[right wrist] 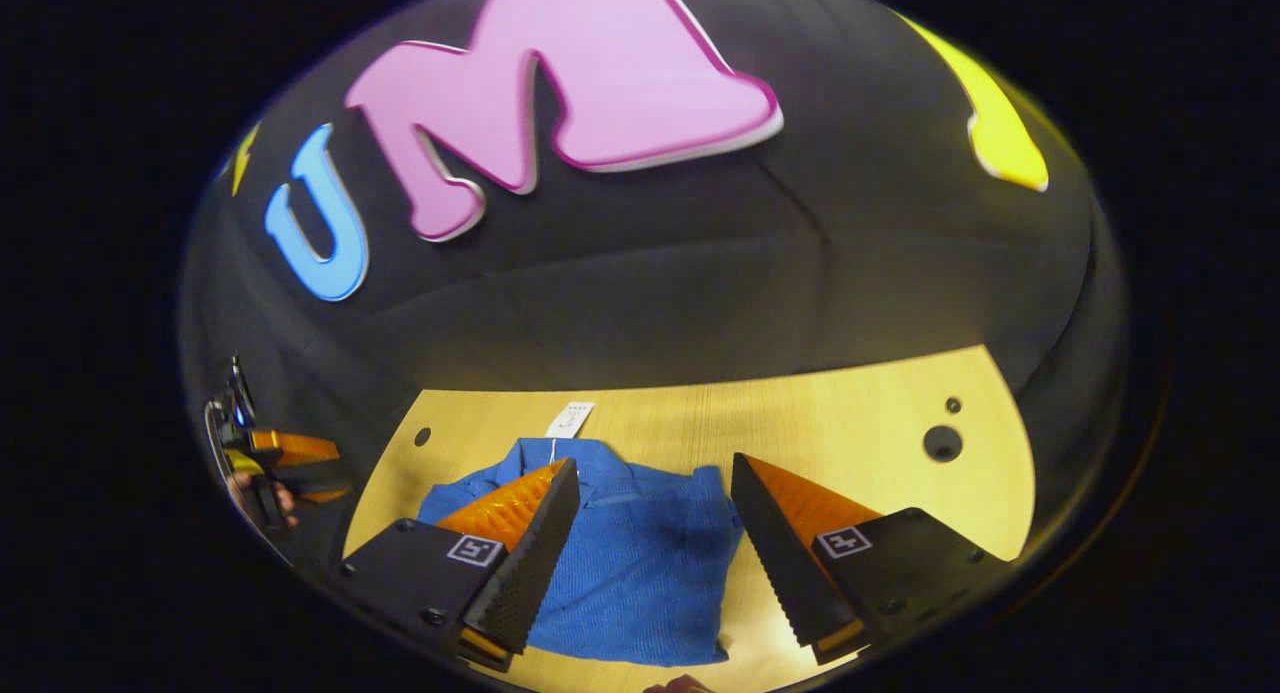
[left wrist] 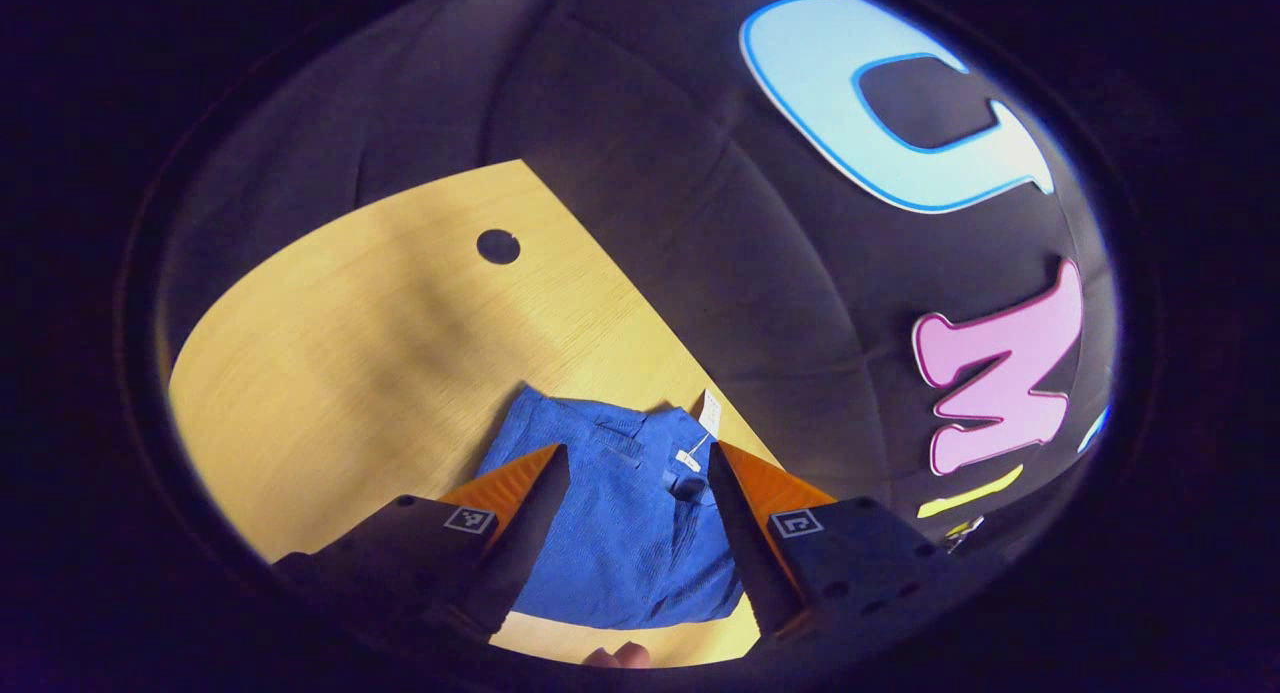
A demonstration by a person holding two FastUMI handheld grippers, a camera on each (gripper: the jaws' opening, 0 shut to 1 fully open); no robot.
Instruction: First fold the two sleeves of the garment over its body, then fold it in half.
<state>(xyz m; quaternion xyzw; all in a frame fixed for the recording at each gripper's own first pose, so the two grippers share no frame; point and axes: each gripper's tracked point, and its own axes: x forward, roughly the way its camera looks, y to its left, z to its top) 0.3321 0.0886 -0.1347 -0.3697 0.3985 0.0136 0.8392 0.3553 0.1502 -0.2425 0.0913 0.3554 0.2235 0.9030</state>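
on wooden table (right wrist: pixel 850 423), blue garment (right wrist: pixel 640 563) lies between both released hand-held grippers' spread fingers.

Light wood table (right wrist: pixel 850 423), round holes; blue garment (right wrist: pixel 640 563) folded flat, paper tag (right wrist: pixel 570 419) attached.

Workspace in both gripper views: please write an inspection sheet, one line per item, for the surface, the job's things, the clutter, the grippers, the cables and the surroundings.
Surface: wooden table, pale, with round holes.
Job's things: blue garment lies on the table in a compact shape; a white tag hangs at its far edge. Whether the sleeves are folded I cannot tell.
Clutter: nothing seen.
Grippers: left gripper open, above the garment, not touching it as far as I can tell. Right gripper open, also above the garment. The left gripper also shows far off at the left edge of the right gripper view.
Cables: nothing seen.
Surroundings: black cloth wall behind the table.
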